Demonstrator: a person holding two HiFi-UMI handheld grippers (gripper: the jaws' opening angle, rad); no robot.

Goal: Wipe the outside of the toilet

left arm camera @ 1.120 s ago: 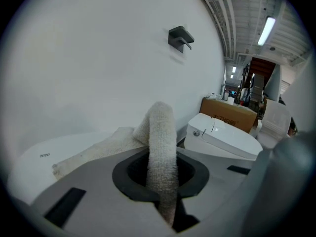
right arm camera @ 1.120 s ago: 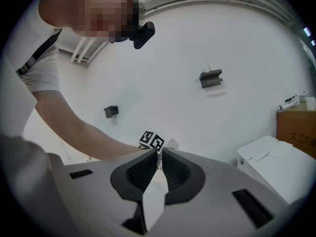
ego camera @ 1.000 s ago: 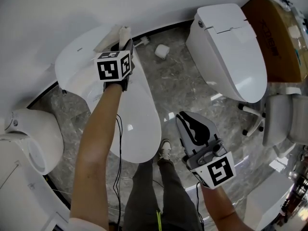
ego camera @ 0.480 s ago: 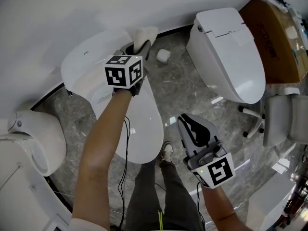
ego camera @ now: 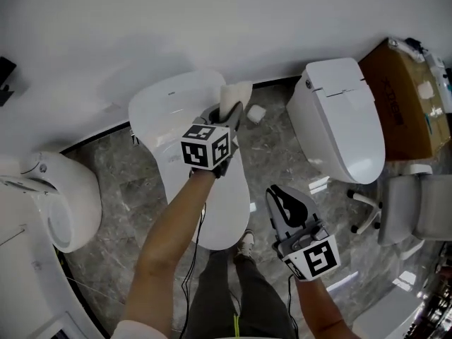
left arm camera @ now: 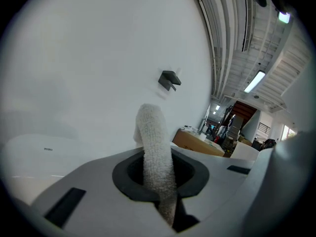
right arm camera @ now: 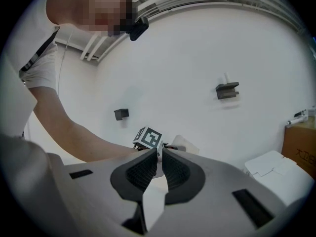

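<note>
A white fixture sits at far left. The toilet runs lengthwise from the wall towards the person, right beneath the left gripper. That gripper is clamped on the one cloth, which seems lifted off the toilet's rear right. The right gripper, closed on nothing, hangs farther off. A second toilet stands at right.

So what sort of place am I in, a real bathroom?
Likely a toilet showroom or test hall, not a bathroom: the toilet being wiped stands between a second toilet and a third white fixture, with a cardboard box nearby and a warehouse-style ceiling overhead.
</note>
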